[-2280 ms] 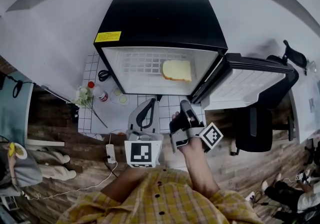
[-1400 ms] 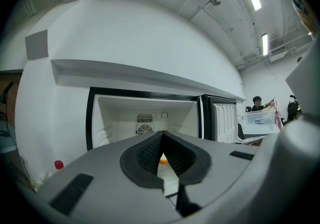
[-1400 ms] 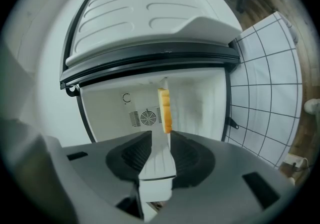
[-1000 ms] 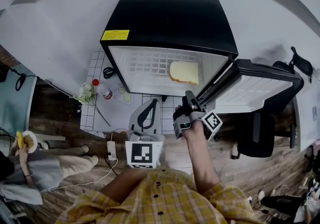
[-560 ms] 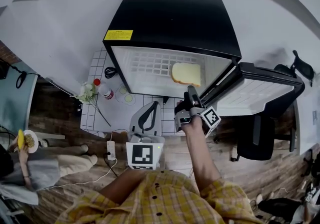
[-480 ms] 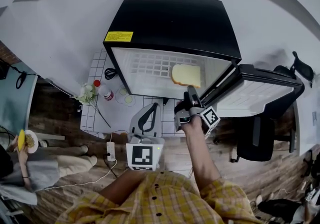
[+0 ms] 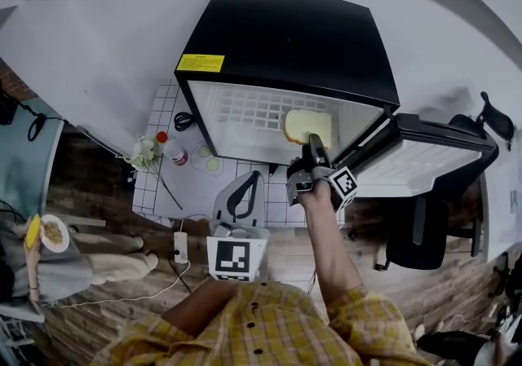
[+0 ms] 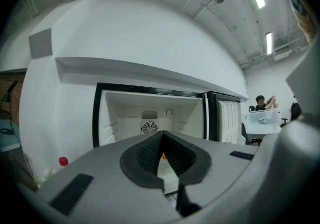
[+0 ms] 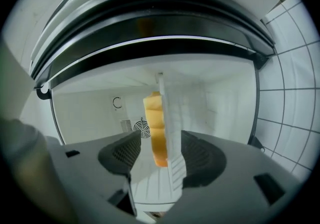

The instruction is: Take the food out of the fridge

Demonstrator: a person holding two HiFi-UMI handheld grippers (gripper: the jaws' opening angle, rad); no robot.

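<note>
R gripper (image 7: 314,146) nearer bread (image 7: 307,124) in fridge (image 7: 285,38), jaws opening wide, bread between untouched, L gripper (image 7: 247,185) closed

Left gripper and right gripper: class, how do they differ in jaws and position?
The left gripper has its jaws together and empty. The right gripper has jaws opening, wide apart, with the bread slice lined up between them, ungripped. The left gripper hangs back from the fridge, while the right gripper reaches its open front. Both point into the fridge.
</note>
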